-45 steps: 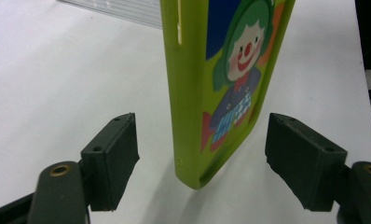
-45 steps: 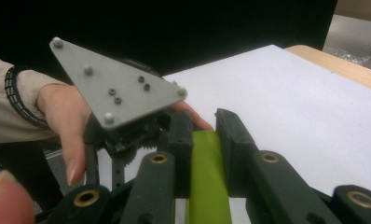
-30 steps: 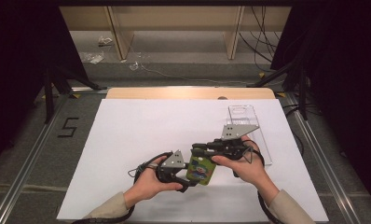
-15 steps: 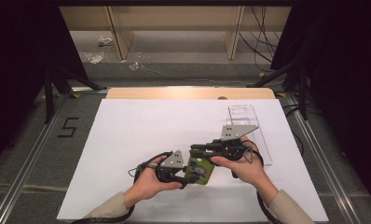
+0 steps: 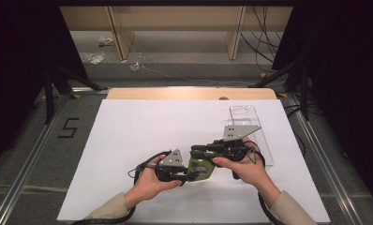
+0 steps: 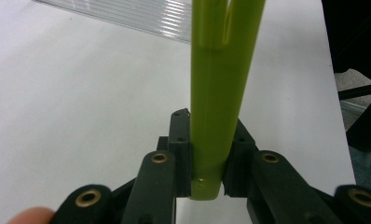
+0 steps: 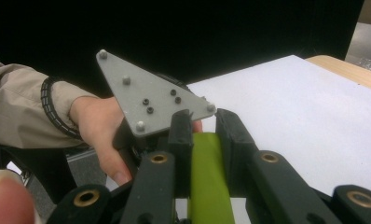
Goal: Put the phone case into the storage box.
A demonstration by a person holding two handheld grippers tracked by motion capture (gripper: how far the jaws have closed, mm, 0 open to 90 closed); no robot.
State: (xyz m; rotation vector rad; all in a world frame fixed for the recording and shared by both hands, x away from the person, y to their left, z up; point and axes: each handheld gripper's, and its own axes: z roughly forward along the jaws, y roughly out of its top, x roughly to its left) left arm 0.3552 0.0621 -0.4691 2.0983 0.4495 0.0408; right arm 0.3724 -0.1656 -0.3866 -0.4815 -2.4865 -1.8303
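White sheet (image 5: 142, 140) over wooden table (image 5: 189, 93), dark surroundings; both grippers' fingers clamped on green pouch (image 5: 201, 168)

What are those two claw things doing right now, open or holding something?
Left gripper: jaws have just been closing, now clamped on the green pouch.
Right gripper: shut on the same green pouch.

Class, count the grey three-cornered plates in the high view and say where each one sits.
2. One grey plate tops the left gripper; the other plate rises above the right gripper, before the clear container.
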